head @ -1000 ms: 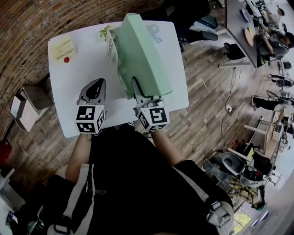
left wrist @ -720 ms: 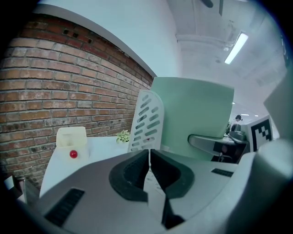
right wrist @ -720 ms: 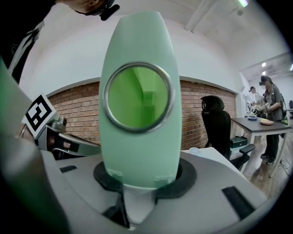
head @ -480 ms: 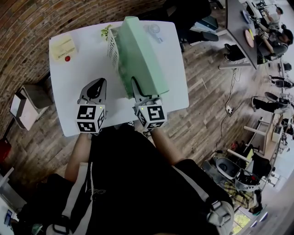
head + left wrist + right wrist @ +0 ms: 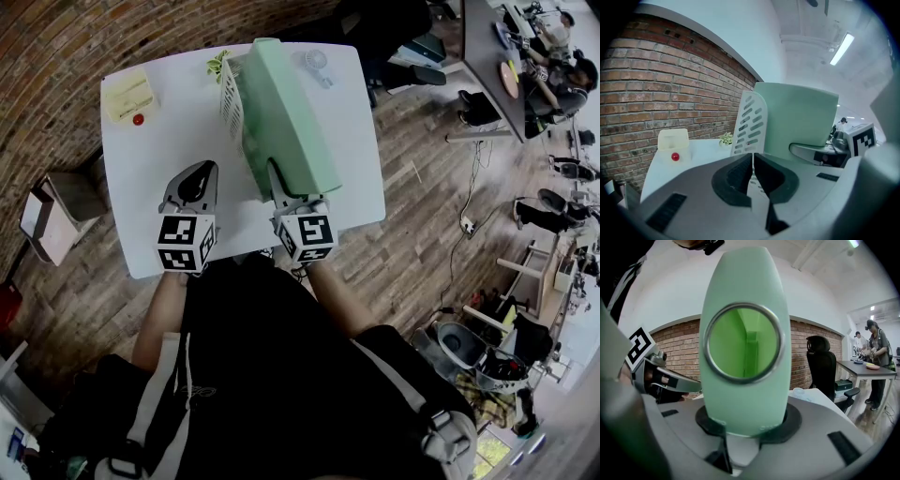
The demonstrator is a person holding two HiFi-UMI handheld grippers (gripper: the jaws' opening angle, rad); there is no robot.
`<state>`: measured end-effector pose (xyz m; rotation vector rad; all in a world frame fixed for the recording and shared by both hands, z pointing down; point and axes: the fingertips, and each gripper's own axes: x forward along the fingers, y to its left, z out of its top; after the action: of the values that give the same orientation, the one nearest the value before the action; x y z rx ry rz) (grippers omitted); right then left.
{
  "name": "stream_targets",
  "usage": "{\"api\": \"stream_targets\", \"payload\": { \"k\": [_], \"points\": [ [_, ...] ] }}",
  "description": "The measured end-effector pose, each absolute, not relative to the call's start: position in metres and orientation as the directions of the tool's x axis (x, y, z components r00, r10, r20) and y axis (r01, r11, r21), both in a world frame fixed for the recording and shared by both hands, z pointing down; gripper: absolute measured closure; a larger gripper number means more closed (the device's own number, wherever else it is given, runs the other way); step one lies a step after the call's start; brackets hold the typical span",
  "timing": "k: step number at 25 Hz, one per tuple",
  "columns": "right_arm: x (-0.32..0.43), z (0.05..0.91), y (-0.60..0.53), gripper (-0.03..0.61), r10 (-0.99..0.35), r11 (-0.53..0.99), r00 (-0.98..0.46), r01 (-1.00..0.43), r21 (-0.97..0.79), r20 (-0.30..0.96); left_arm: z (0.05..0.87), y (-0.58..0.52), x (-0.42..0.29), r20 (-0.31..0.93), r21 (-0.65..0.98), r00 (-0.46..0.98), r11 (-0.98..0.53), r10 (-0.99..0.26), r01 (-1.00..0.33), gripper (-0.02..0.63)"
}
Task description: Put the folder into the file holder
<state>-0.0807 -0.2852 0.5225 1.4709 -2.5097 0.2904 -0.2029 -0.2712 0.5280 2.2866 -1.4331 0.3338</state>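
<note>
A pale green folder (image 5: 284, 114) stands on edge over the white table (image 5: 150, 216), its ring-hole spine (image 5: 745, 343) facing me. My right gripper (image 5: 281, 192) is shut on the spine's lower end (image 5: 746, 425). The white slotted file holder (image 5: 230, 92) stands against the folder's left side. In the left gripper view its slotted wall (image 5: 750, 124) overlaps the green folder (image 5: 801, 117). I cannot tell whether the folder's far end is inside it. My left gripper (image 5: 195, 178) hovers left of the folder, shut with nothing in it (image 5: 753, 176).
A pale yellow box (image 5: 127, 94) and a red ball (image 5: 137, 120) lie at the table's far left. A small plant (image 5: 216, 64) and a clear round object (image 5: 314, 62) sit at the far edge. A black office chair (image 5: 822, 366) and people at a desk are to the right.
The folder has swung more upright and shifted slightly left toward the file holder, with the right gripper moving a little left with it. The left gripper has stayed put.
</note>
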Motion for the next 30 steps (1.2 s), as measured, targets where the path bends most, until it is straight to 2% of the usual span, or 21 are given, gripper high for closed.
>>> {"api": "stream_targets", "payload": {
  "k": [30],
  "points": [
    [-0.084,0.547,-0.285,0.416,-0.823,0.482,-0.465,-0.876,-0.032,0.326,0.534,-0.266,-0.209,0.422,0.223,0.43,-0.368,-0.798,-0.903,0.583]
  ]
}}
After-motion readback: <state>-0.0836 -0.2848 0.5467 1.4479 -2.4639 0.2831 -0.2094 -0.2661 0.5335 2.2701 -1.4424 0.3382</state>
